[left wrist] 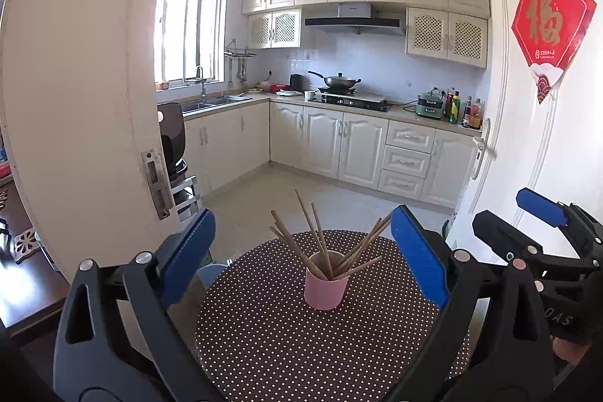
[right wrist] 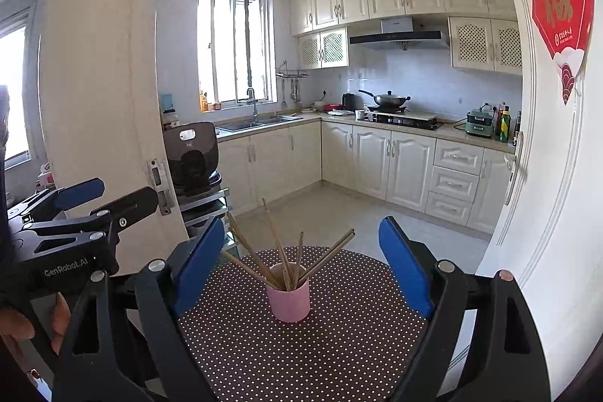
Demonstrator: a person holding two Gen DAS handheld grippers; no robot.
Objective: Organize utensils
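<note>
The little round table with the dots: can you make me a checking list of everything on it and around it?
Surface: round table with a dark dotted cloth.
Job's things: pink cup standing upright near the middle, wooden chopsticks fanned out inside it.
Clutter: nothing seen on the cloth.
Grippers: left tool open and empty; right tool open and empty; both short of the cup.
Cables: nothing seen.
Surroundings: kitchen beyond an open doorway, wok on the stove, red decoration on the door.

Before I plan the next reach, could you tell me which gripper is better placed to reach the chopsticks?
Neither clearly: the left gripper and right gripper both frame the pink cup of chopsticks, jaws open.
</note>
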